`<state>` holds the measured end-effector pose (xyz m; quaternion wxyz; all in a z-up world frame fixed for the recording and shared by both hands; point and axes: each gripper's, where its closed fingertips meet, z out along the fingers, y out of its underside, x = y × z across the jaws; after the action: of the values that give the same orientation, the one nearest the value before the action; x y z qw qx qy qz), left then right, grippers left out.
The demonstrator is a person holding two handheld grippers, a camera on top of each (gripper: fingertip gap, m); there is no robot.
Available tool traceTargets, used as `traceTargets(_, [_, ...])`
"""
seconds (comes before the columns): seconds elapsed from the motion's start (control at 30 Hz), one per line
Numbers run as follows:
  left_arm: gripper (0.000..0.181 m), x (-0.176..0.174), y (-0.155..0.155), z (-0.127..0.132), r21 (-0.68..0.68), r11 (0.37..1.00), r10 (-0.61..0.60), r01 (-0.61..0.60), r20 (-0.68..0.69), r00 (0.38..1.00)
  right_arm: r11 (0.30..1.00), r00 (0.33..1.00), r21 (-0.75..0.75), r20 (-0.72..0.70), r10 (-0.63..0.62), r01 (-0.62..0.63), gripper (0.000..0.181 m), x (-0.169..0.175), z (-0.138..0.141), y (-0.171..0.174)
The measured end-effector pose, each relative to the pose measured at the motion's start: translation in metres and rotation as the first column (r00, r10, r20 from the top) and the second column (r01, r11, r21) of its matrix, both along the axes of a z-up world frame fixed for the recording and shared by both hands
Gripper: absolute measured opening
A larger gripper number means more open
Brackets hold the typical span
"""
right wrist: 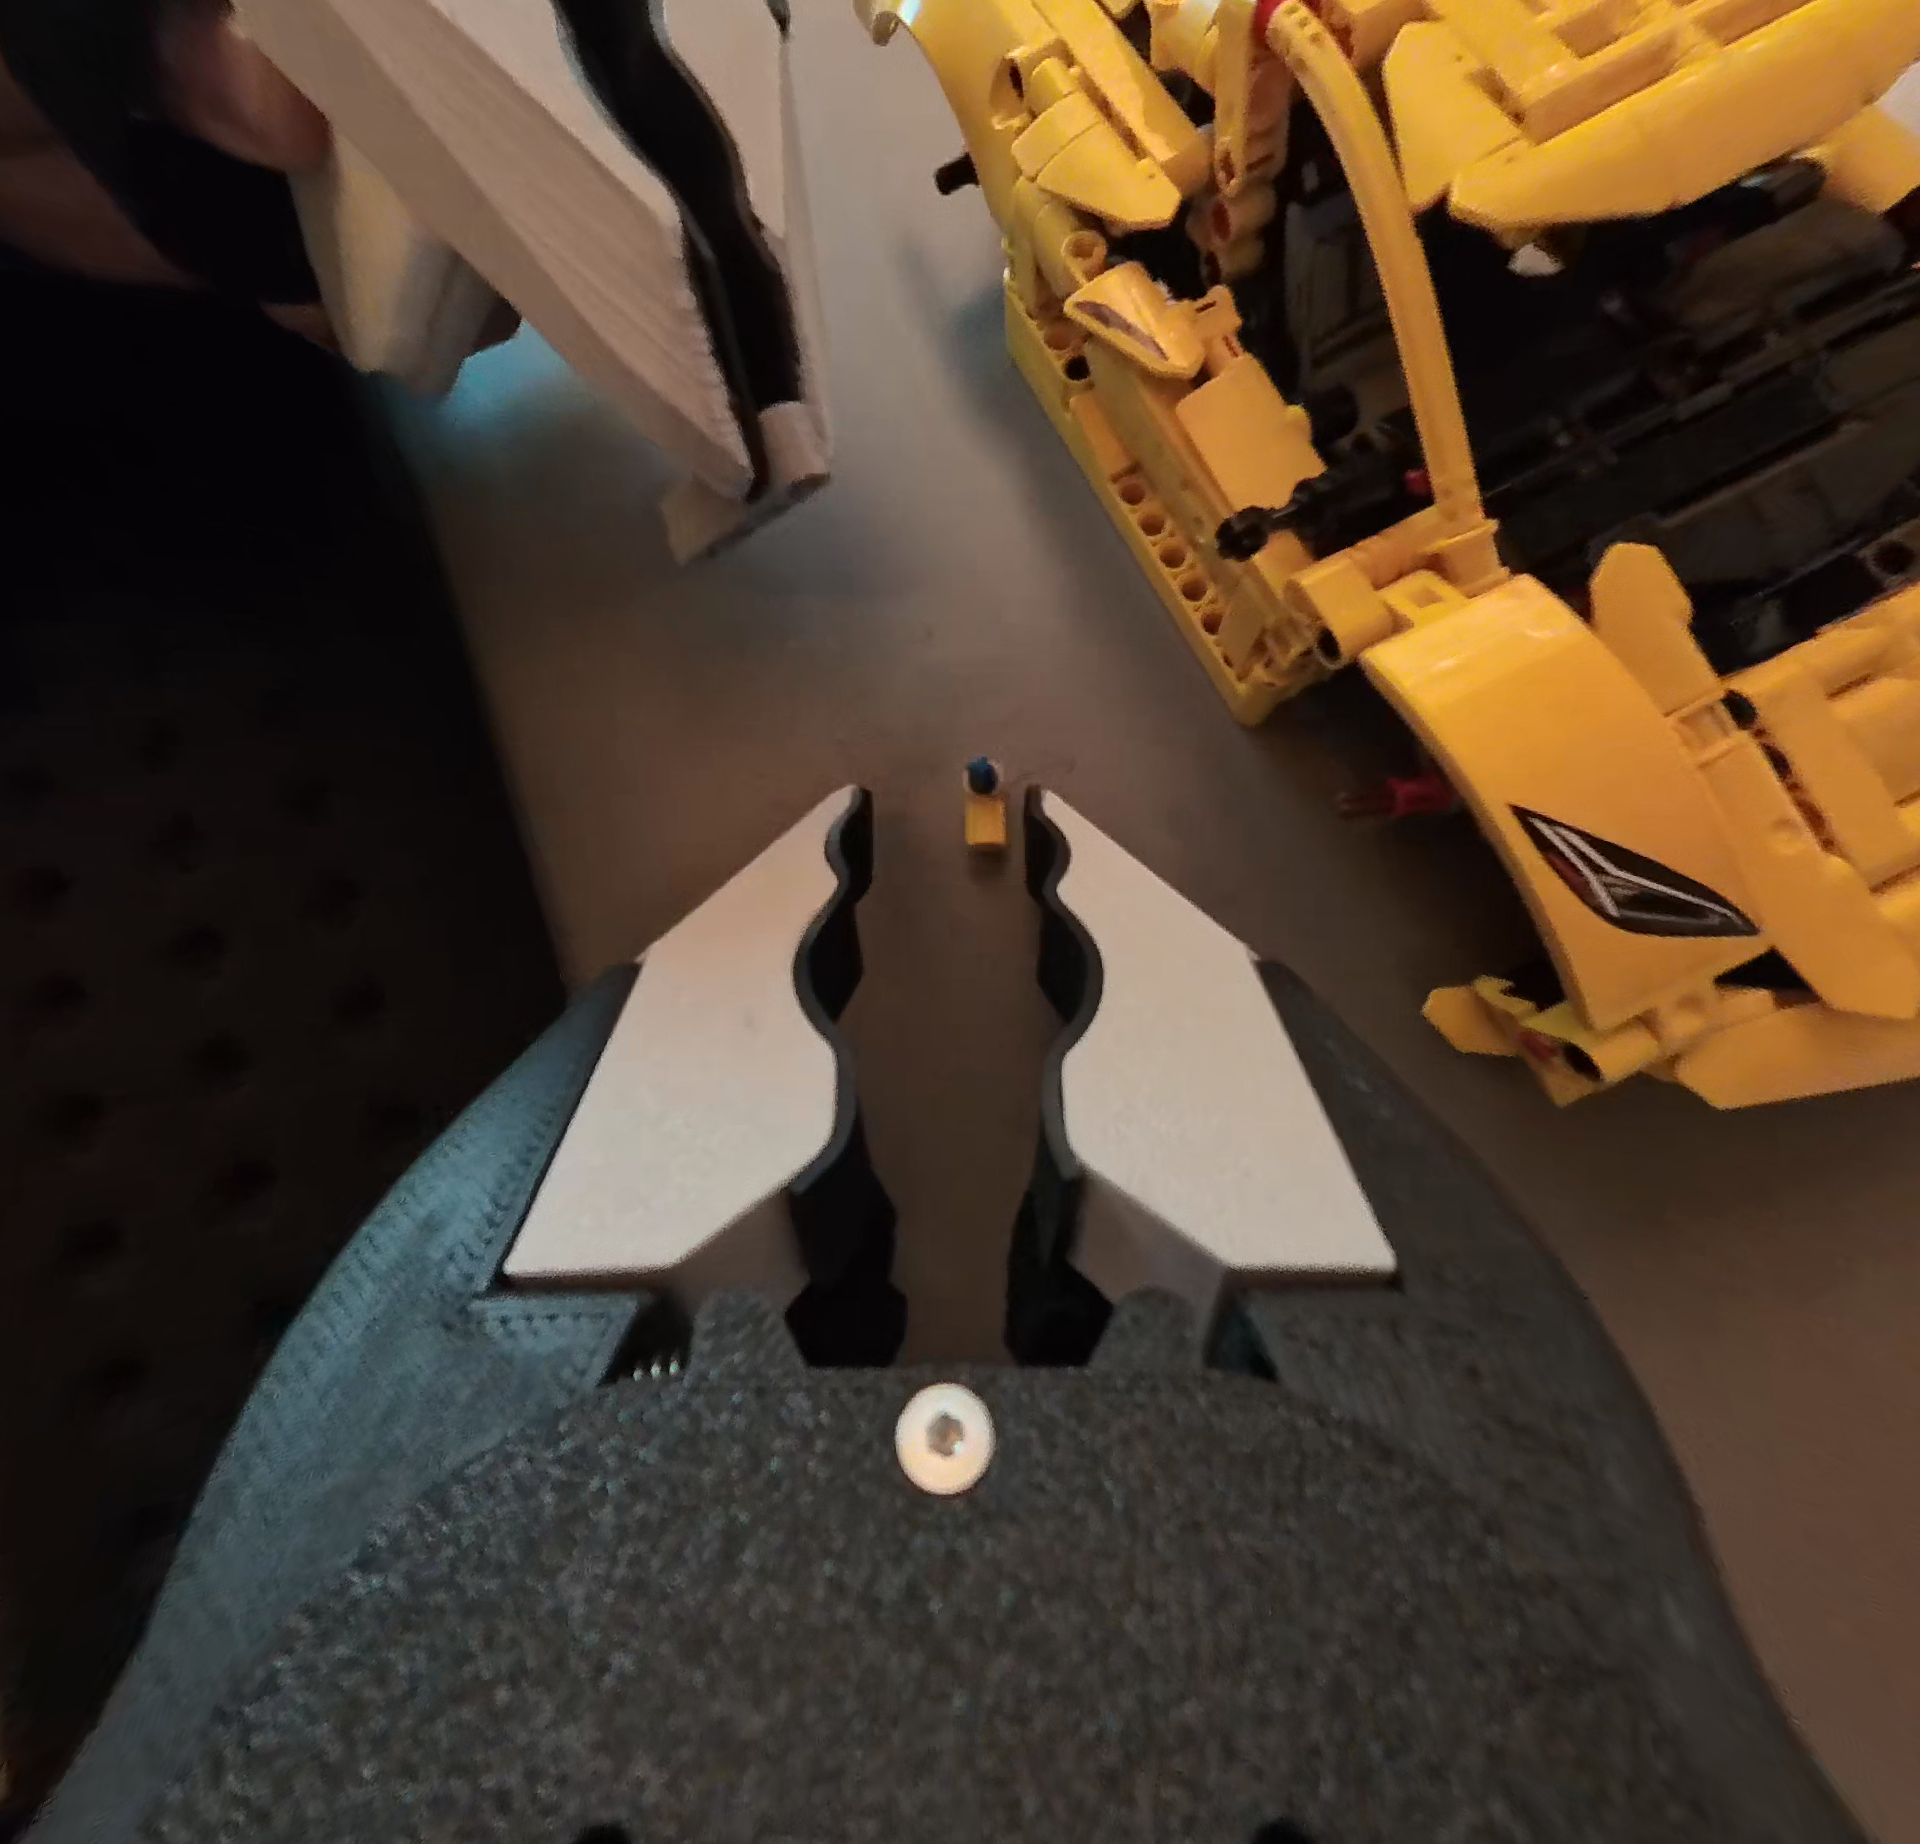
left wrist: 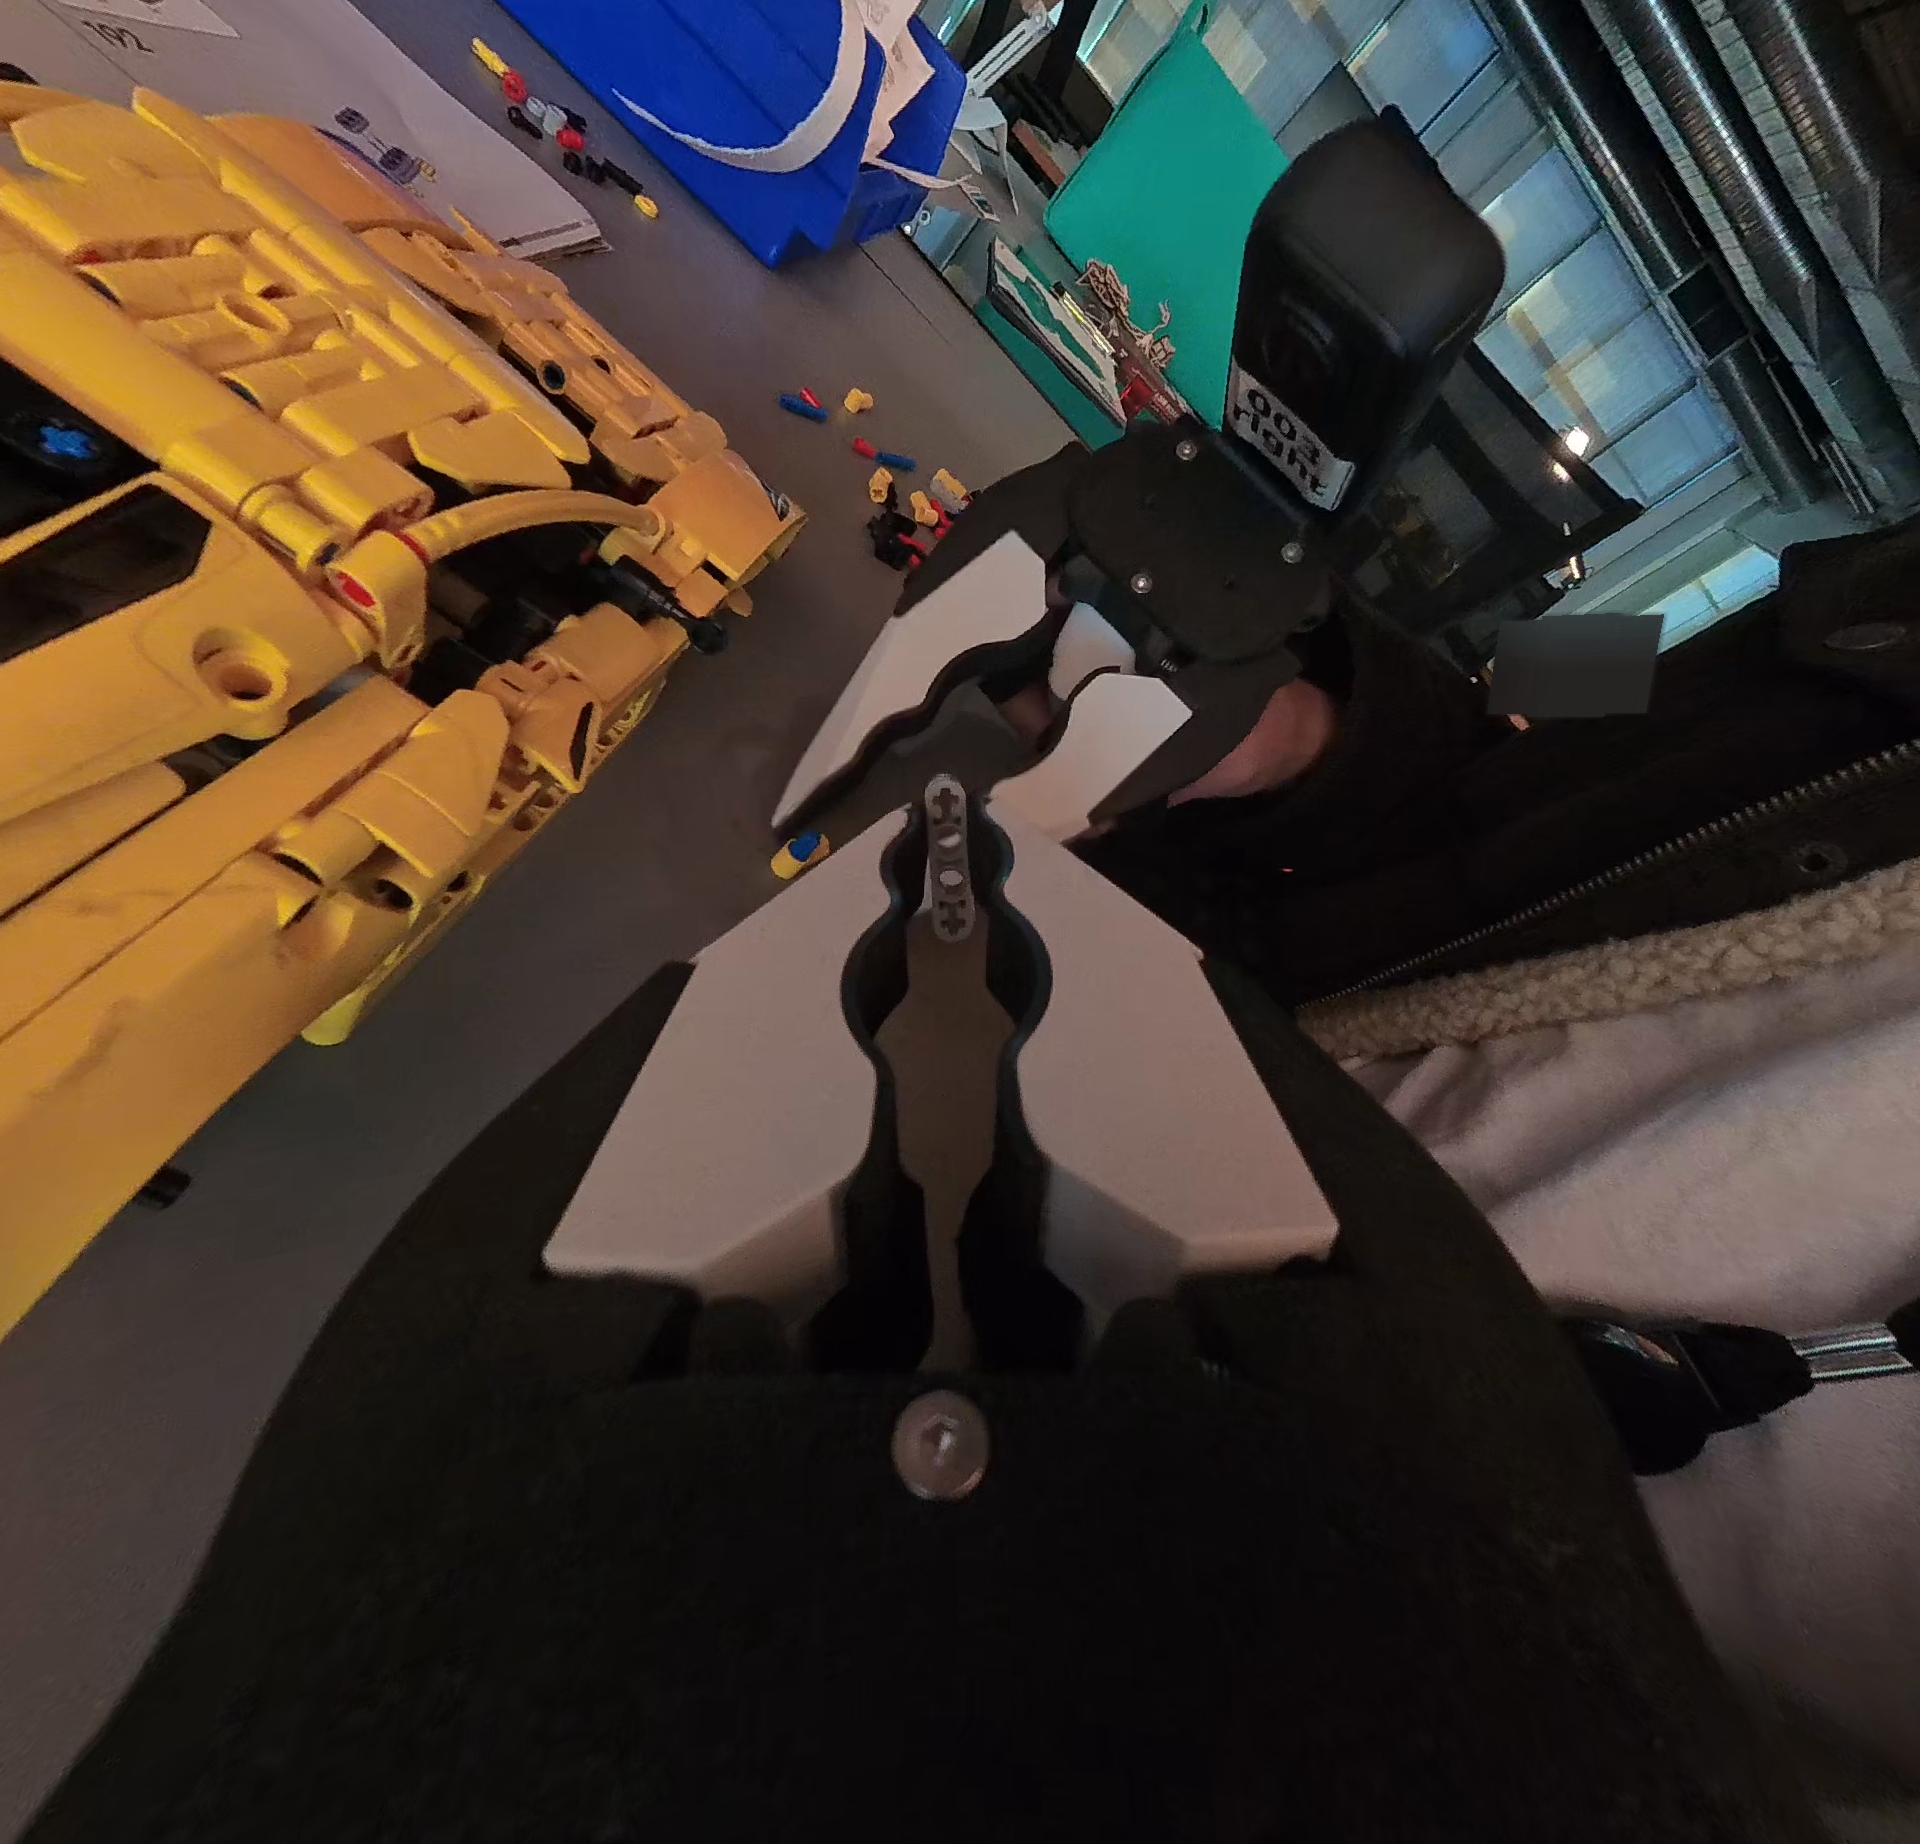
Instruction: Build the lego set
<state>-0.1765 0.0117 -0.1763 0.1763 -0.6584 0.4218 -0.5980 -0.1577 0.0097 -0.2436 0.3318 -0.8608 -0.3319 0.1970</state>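
We see one yellow car (right wrist: pixel 1507 423). Left gripper (left wrist: pixel 948 864) pinches one grey beam (left wrist: pixel 948 869); right gripper (right wrist: pixel 948 818) gapes around one yellow-blue piece (right wrist: pixel 985 812).

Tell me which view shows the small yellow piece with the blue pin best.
The right wrist view: the yellow piece lies sharp on the table, just ahead of the open right tongs, blue pin pointing away. The left wrist view shows the same piece only partly, half hidden behind the left tongs, which hold a grey beam.
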Motion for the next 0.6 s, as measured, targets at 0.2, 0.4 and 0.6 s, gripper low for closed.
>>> traceTargets(0.2, [0.007, -0.0003, -0.0003, 0.0003, 0.004, 1.000, 0.002, -0.002, 0.001, 1.000, 0.998, 0.999, 0.055, -0.029, 0.038, -0.036, 0.022, 0.0025, -0.0005, 0.0055])
traceTargets(0.4, [0.007, -0.0012, -0.0001, 0.0014, 0.013, 1.000, 0.005, -0.005, 0.004, 1.000, 0.987, 0.997, 0.156, 0.080, 0.018, -0.030, 0.006, 0.0061, -0.0025, 0.0108])
traceTargets(0.6, [0.007, -0.0009, -0.0020, 0.0022, 0.030, 1.000, -0.003, 0.003, 0.003, 1.000, 0.995, 0.999, 0.095, 0.012, 0.031, -0.032, 0.006, 0.0052, -0.0018, 0.0083])
